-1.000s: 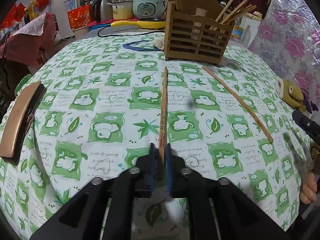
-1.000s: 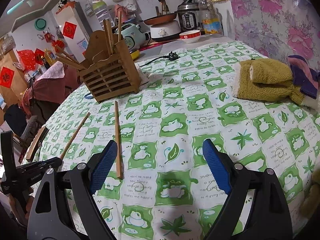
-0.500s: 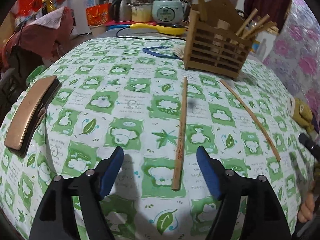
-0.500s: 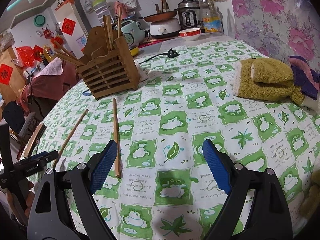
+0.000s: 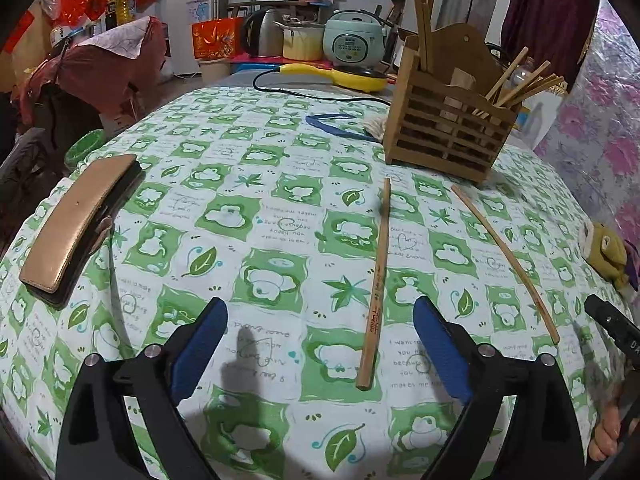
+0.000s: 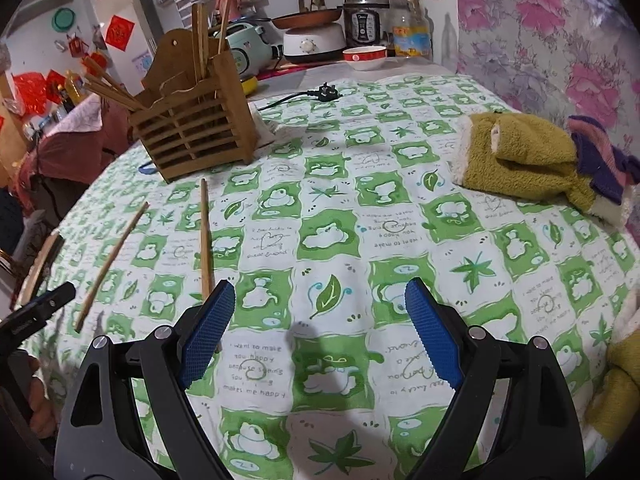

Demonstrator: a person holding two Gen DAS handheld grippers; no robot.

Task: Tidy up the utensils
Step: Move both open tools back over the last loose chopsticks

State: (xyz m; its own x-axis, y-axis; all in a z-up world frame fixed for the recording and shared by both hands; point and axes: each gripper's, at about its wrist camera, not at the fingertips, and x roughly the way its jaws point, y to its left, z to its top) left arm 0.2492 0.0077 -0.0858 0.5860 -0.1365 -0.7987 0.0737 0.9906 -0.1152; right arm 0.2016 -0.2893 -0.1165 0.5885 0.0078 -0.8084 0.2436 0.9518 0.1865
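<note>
My left gripper [image 5: 320, 344] hangs over the near edge of the counter [image 5: 256, 216], its jaws spreading apart; one chopstick [image 5: 376, 288] lies flat on the green-and-white cloth with its near end in the gap between the blue pads [image 5: 200, 344], touched by neither. A second chopstick [image 5: 506, 258] lies to its right, apart from the first, running toward the wooden utensil holder [image 5: 444, 128]. The holder stands upright at the far side of the counter, just past the far tips of both sticks, with more chopsticks leaning out of its compartments.

My right gripper [image 6: 316, 336] is spread wide with nothing between the jaws, only bare cloth. In its view the nearer chopstick [image 6: 205, 240] runs down behind the left pad.

Around the work: a tan curved pad [image 5: 76, 224] lies at the left edge of the counter, a blue band [image 5: 336, 124] and a black cable [image 5: 320, 96] lie beyond the sticks beside the holder, and an olive-green towel [image 6: 520, 160] sits well off to the right. Nothing lies between the chopsticks and the holder.
</note>
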